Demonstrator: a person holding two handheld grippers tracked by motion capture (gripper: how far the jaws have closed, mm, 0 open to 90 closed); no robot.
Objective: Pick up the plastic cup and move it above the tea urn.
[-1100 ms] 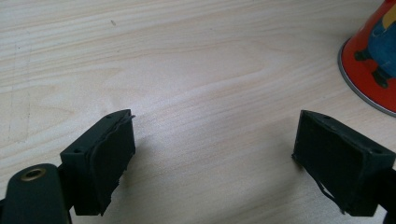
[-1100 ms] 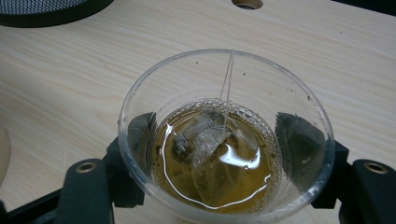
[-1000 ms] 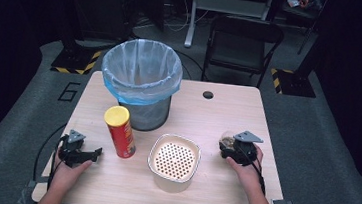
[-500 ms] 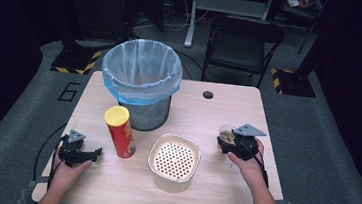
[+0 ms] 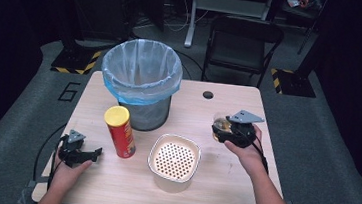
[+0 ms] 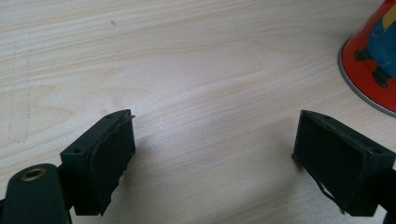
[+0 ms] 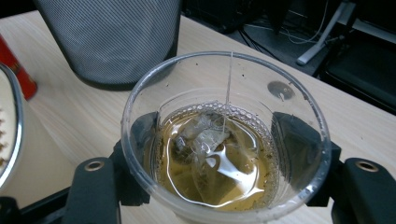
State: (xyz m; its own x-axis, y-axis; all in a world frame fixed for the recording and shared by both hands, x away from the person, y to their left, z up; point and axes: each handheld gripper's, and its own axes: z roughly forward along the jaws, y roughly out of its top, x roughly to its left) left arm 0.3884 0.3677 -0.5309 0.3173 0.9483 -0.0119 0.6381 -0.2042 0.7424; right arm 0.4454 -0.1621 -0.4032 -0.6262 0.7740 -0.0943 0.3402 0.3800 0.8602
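Cup [image 7: 224, 140] of tea clamped upright in right gripper [image 5: 227, 128] so nothing spills; left gripper [image 5: 94, 152] idle, jaws apart, near-left.

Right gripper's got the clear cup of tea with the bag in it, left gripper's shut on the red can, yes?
Not quite. The right gripper does clamp the clear cup of tea, but the left gripper is open on bare table, apart from the red can, as the left gripper view shows.
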